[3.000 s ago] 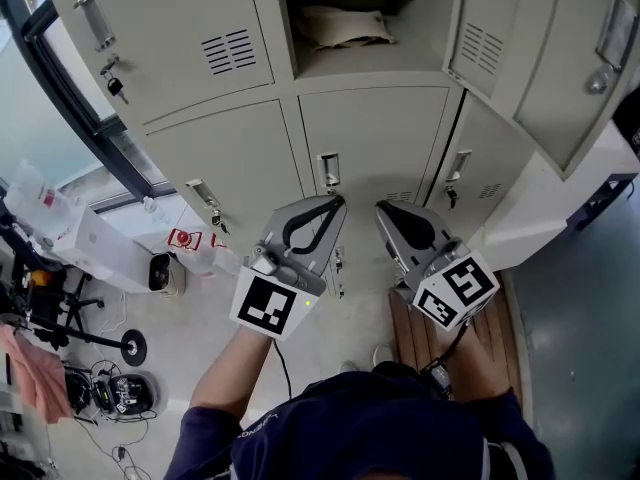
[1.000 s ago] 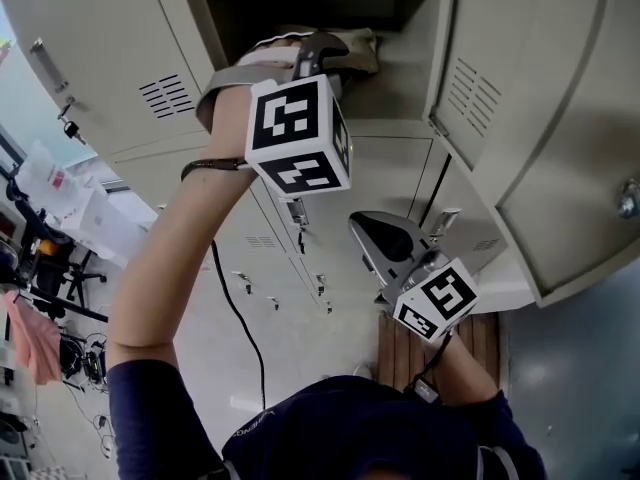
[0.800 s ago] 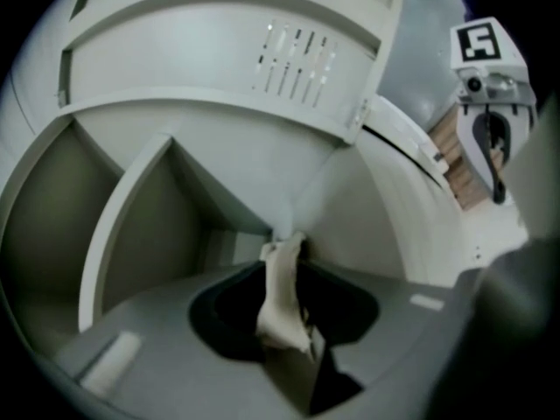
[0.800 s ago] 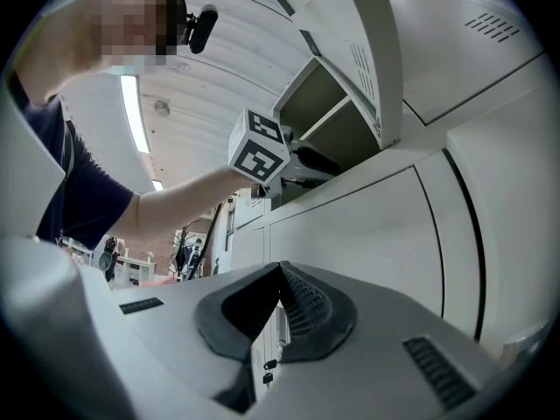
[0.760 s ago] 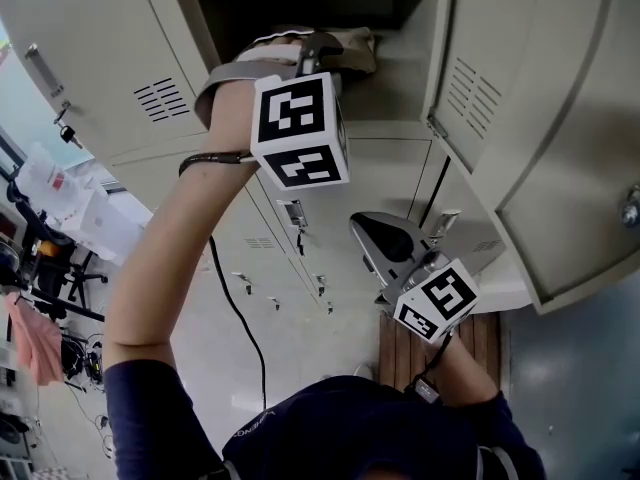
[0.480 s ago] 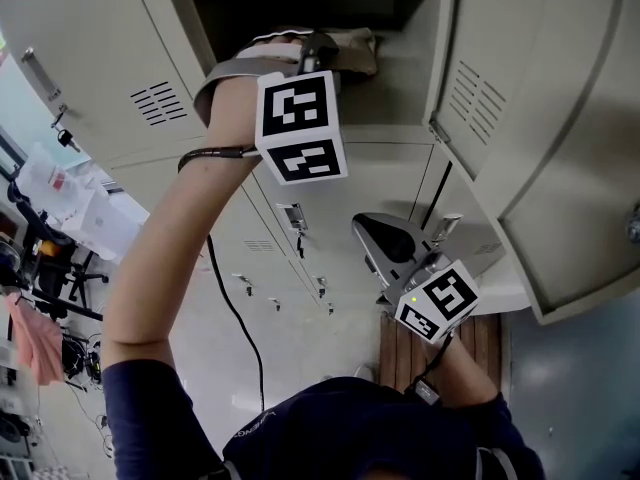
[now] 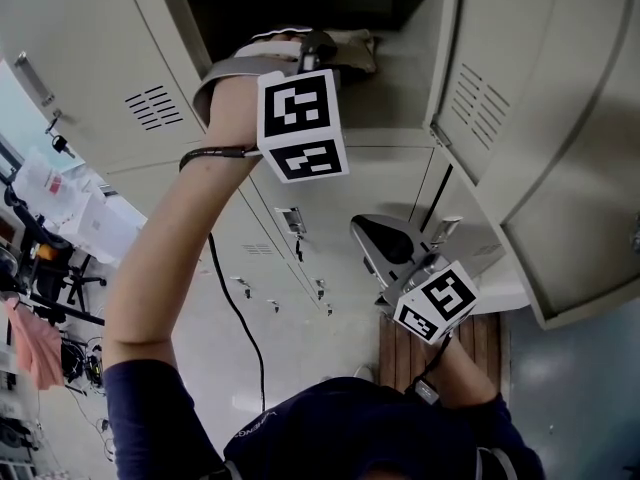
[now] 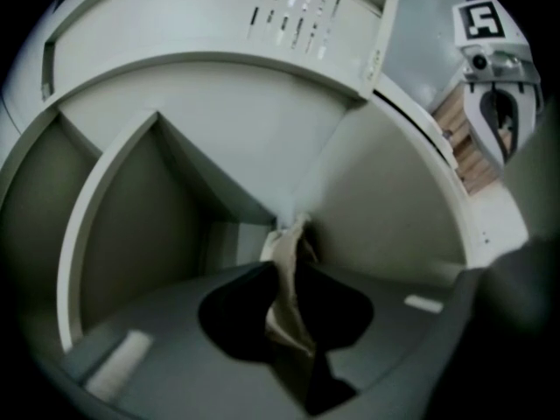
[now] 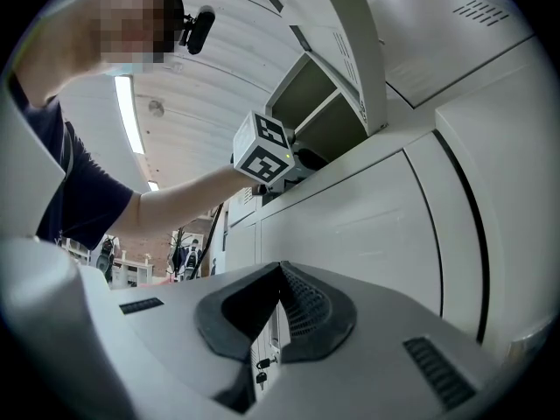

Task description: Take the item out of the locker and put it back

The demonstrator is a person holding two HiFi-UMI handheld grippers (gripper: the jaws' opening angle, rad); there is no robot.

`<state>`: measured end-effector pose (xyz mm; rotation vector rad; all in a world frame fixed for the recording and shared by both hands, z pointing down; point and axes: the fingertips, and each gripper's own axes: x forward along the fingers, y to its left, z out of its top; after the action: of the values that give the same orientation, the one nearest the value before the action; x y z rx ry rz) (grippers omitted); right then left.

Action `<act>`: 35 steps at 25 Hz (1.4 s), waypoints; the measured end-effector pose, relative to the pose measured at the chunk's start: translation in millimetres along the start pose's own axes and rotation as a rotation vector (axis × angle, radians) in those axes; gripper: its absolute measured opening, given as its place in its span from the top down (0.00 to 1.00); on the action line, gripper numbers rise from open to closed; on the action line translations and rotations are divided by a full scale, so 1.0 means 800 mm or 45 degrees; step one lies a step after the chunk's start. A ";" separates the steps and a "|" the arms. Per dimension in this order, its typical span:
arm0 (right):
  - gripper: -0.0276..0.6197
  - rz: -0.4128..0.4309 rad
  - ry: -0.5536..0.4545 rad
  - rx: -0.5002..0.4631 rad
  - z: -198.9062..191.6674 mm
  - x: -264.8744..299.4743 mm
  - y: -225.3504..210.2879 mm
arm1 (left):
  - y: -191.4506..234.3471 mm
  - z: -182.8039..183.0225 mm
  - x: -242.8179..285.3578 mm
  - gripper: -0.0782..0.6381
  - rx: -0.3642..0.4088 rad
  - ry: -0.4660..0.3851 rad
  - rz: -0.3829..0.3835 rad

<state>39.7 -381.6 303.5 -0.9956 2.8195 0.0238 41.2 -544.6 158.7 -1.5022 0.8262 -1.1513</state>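
Observation:
A crumpled beige bag [image 7: 356,50] lies on the floor of the open upper locker [image 7: 400,93]. My left gripper [image 7: 318,43] reaches into that compartment at arm's length. In the left gripper view its jaws have just been closing and now pinch a fold of the beige bag [image 8: 285,309] between the dark pads [image 8: 241,318]; the left gripper [image 8: 289,265] points at the locker's back corner. My right gripper [image 7: 356,228] hangs low in front of the closed lower doors, shut with nothing in it. The right gripper [image 9: 278,274] looks along those doors.
The locker's open door [image 7: 520,118] swings out on the right, above my right hand. Closed doors with keyed handles [image 7: 291,219] fill the rows below. A wooden platform [image 7: 490,343] lies at the lockers' foot. Clutter and bags [image 7: 55,238] sit on the floor, left.
Three seconds ago both grippers hung low; my left arm has since risen into the upper locker. Over the last second it edged slightly further in, over the bag. The right gripper stayed put.

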 end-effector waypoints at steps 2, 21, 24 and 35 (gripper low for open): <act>0.95 -0.005 0.001 -0.001 0.000 0.000 -0.001 | 0.003 -0.001 0.000 0.81 0.012 0.004 0.027; 0.95 -0.019 0.004 -0.026 0.007 0.004 0.047 | 0.030 -0.008 -0.074 0.87 0.017 -0.042 0.225; 0.95 -0.026 0.004 -0.035 0.011 0.001 0.060 | 0.036 -0.007 -0.097 0.87 0.010 -0.060 0.252; 0.95 -0.050 0.009 -0.066 0.019 -0.007 0.107 | 0.044 -0.002 -0.179 0.87 -0.012 -0.131 0.345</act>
<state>-7.5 -310.1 286.6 -1.0638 2.8188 0.0891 -2.1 -421.9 89.5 -1.3956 0.9330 -0.8648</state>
